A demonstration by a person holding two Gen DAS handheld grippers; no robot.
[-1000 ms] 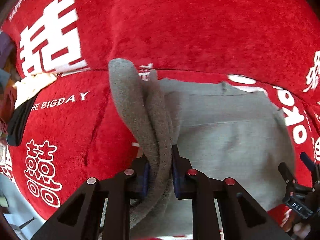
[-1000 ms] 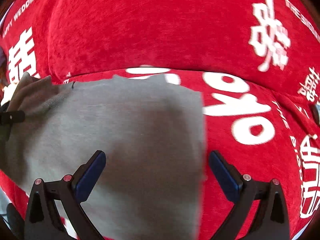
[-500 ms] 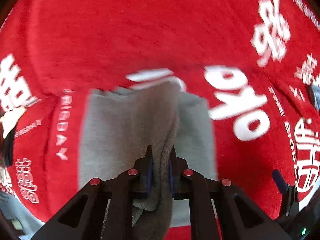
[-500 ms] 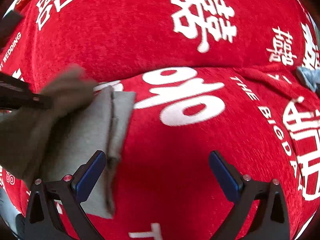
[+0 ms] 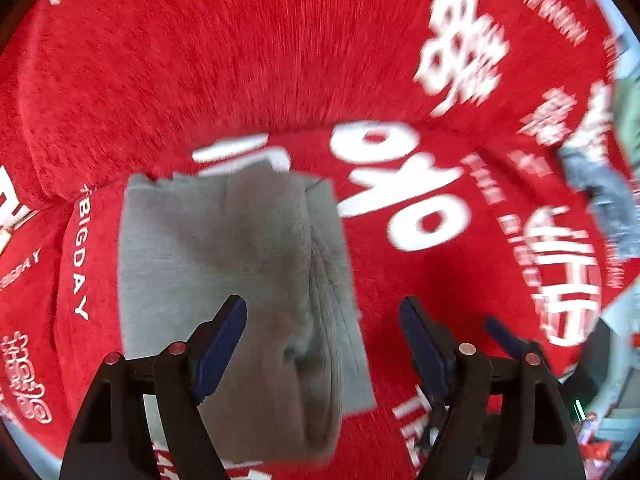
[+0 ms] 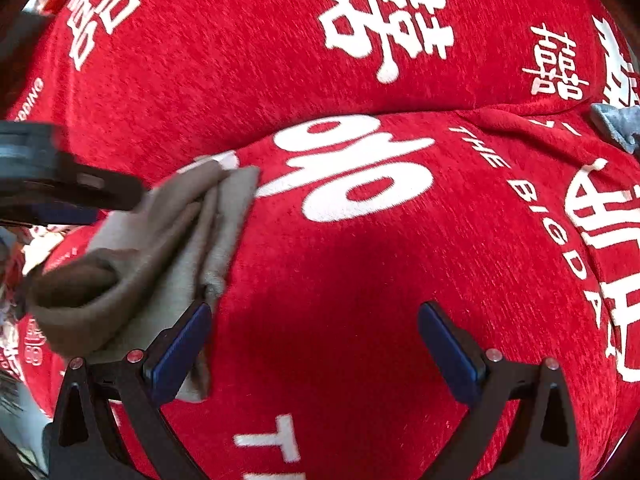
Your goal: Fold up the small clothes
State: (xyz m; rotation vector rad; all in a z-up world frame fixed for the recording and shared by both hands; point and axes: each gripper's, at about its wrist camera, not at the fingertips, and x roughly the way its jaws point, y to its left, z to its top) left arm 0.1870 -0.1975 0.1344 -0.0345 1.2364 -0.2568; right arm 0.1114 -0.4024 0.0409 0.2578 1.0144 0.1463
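A small grey garment (image 5: 224, 264) lies folded over itself on the red cloth with white lettering (image 5: 248, 72). My left gripper (image 5: 322, 334) is open above the garment's right edge, holding nothing. In the right wrist view the same garment (image 6: 160, 248) shows at the left, rumpled, with its folded flap raised. My right gripper (image 6: 314, 340) is open and empty over bare red cloth (image 6: 360, 280), to the right of the garment. Its left finger (image 6: 180, 348) is by the garment's edge. The left gripper's black body (image 6: 48, 176) shows at the far left.
A blue-grey piece of clothing (image 5: 600, 196) lies at the right on the red cloth; it also shows in the right wrist view (image 6: 616, 124). Behind, the red cloth rises over a padded back. Other clothes lie at the far left edge (image 6: 12, 272).
My left gripper carried the garment's side across to the right, laid it over, and opened, letting it go. My right gripper moved right, off the garment, and stayed open.
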